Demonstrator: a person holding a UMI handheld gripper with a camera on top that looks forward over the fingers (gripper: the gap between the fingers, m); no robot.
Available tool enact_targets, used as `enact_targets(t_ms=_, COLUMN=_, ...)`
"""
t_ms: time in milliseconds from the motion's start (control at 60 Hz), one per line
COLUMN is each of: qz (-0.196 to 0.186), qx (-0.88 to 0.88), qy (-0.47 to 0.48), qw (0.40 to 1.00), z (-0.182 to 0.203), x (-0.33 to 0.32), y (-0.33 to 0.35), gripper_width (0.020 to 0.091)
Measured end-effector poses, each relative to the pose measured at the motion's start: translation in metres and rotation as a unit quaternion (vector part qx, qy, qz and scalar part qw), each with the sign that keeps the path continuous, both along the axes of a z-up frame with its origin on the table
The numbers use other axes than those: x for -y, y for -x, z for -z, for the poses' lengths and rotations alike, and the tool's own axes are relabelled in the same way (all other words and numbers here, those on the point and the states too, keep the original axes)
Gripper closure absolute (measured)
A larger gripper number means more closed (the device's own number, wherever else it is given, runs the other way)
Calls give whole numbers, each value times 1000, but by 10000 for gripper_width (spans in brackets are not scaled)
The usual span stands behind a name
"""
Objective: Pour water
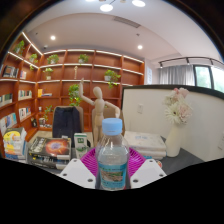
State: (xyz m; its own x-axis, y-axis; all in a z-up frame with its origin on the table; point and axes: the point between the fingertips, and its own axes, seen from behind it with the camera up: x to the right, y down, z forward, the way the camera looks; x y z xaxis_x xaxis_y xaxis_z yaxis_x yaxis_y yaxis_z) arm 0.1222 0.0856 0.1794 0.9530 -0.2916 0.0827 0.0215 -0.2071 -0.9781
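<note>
Gripping bottle (pixel 112 158) between both fingers (pixel 143 172) | upright, white cap | blue label, text unreadable

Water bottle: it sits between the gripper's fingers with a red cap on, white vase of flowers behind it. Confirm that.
Not quite: the gripper view shows the water bottle wearing a white cap, not red. It does sit between the gripper fingers, with the vase of flowers behind.
</note>
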Motion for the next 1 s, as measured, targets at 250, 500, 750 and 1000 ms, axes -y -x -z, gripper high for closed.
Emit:
enact_targets(t_ms=250, qz=15, qx=-45, qy=12, qw=999, z=74, x=-6, y=-50, gripper_width=764)
enact_targets(t_ms=500, qz=-15, qx=-64, qy=-7, qw=998, z=89, x=-5, y=-47, gripper_width=711)
enact_targets(t_ms=750, qz=-34, qx=-69, qy=41, qw=996, z=111, x=9, y=-32, gripper_width=292)
enact_targets(t_ms=1000, qz=-74, qx=-43, qy=79, qw=993, z=113, x=83, y=-1, gripper_width=265)
